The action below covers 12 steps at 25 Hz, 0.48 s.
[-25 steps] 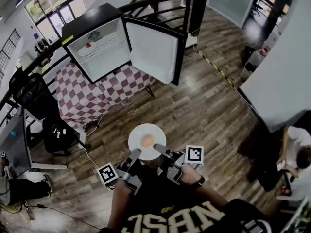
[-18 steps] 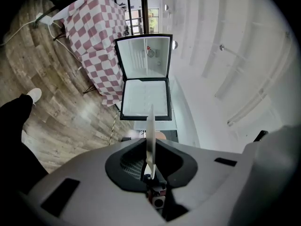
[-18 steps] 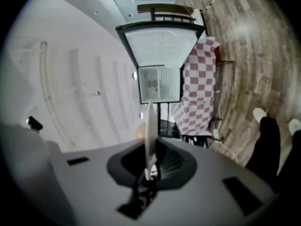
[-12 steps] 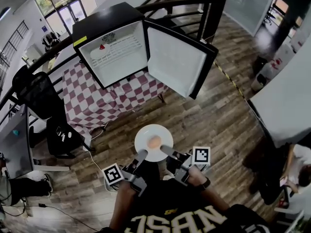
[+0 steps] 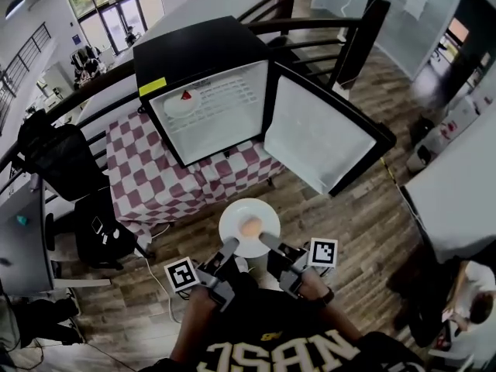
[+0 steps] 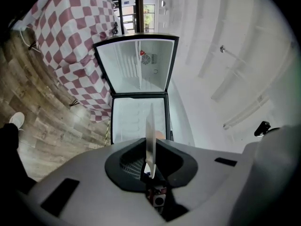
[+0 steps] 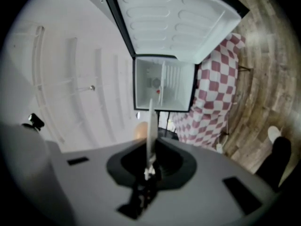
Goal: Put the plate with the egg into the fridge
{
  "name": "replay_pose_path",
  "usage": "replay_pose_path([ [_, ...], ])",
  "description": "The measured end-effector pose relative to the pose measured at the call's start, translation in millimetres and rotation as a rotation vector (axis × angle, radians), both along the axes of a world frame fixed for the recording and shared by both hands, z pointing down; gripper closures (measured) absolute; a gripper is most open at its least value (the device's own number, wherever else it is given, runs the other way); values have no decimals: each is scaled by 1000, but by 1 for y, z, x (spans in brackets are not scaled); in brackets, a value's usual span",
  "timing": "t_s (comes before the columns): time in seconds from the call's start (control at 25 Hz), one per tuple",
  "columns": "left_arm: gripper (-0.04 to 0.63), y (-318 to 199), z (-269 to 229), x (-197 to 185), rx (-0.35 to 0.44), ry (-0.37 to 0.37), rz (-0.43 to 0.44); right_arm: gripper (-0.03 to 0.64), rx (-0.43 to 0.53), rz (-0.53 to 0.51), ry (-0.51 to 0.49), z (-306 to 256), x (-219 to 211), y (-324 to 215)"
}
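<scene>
Fridge (image 5: 209, 60) stands open in upper centre of the head view, on a red-white checked tabletop (image 5: 151, 180). Its door (image 5: 318, 134) swings out to the right side, so the front of the cabinet is free, and bare wood floor (image 5: 349, 215) lies below it in the frame. A dark railing (image 5: 70, 91) runs behind, at the left. Inside, at upper left of the wire shelf (image 5: 225, 99), is a white dish (image 5: 180, 105) w/ a small red thing. The plate (image 5: 232, 237) w/ the egg (image 5: 250, 226) at its middle is held level in lower centre, over the floor, well apart from the fridge. Left tool (image 5: 230, 248) and right tool (image 5: 266, 243) are each pinched on the plate's near rim, one per side.
</scene>
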State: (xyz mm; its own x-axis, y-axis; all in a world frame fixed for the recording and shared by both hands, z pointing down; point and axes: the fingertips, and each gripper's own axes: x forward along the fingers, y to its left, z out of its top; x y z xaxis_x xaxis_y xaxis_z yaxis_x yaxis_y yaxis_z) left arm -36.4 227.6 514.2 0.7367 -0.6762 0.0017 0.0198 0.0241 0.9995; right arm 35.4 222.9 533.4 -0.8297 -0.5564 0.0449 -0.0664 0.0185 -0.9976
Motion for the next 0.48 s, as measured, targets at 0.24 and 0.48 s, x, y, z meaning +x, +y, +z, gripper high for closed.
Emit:
replay_pose_path([
  [0.24,552,-48,-5,-33,24,16,12,581,48,4,10,-9,-35,-50],
  [0.48,551,-79,2,-38,-11,17,22,581,-10,44,53,-1,-36,-81],
])
